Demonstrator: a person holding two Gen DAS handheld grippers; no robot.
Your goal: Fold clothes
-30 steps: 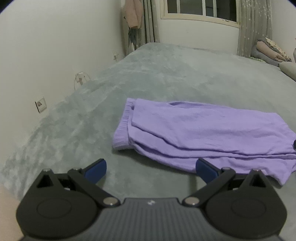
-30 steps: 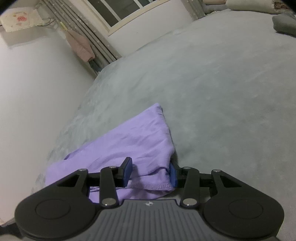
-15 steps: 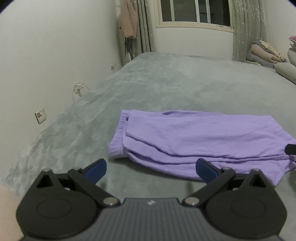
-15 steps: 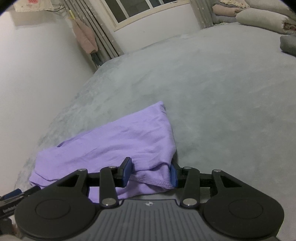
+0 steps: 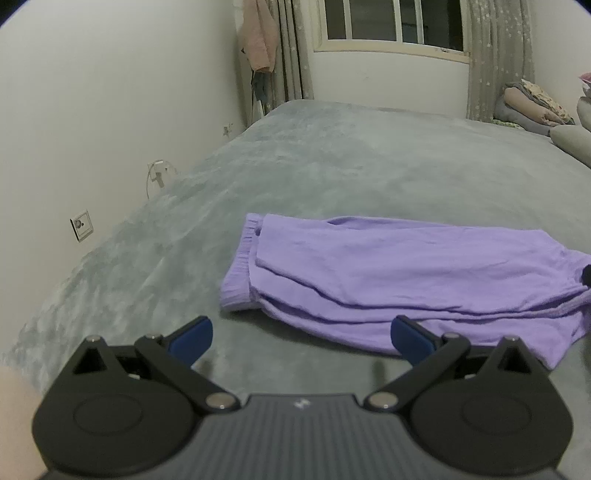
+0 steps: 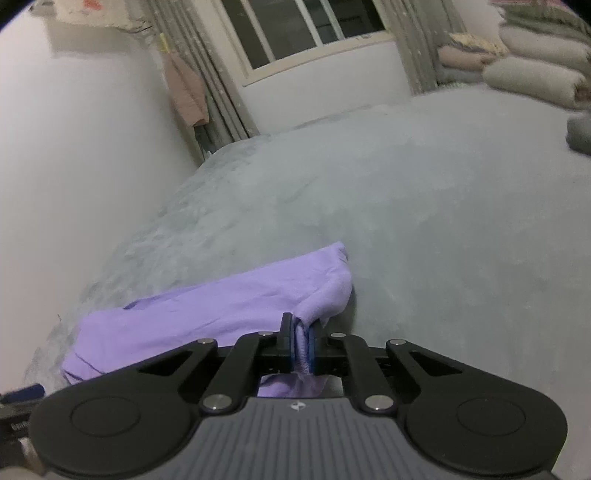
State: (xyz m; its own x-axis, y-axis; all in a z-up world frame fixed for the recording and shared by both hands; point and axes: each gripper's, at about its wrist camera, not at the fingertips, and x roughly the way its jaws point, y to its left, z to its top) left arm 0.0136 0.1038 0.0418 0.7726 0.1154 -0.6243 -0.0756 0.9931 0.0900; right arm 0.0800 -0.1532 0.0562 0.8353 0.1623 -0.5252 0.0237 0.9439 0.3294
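A pair of purple shorts (image 5: 399, 273) lies folded lengthwise on a grey plush blanket (image 5: 332, 166), its elastic waistband to the left. My left gripper (image 5: 301, 336) is open and empty, just short of the near edge by the waistband. In the right wrist view the shorts (image 6: 221, 314) stretch away to the left. My right gripper (image 6: 301, 343) is shut on the hem end of the shorts and lifts it slightly. The right gripper's tip shows at the right edge of the left wrist view (image 5: 586, 275).
A white wall (image 5: 92, 129) with a socket (image 5: 80, 224) runs along the left. A window (image 5: 391, 22) with curtains is at the far end. Folded bedding and pillows (image 5: 535, 107) are piled at the far right; they also show in the right wrist view (image 6: 535, 70).
My right gripper has closed on the hem end of the shorts and raised it a little. The left gripper stayed open and shifted only slightly.
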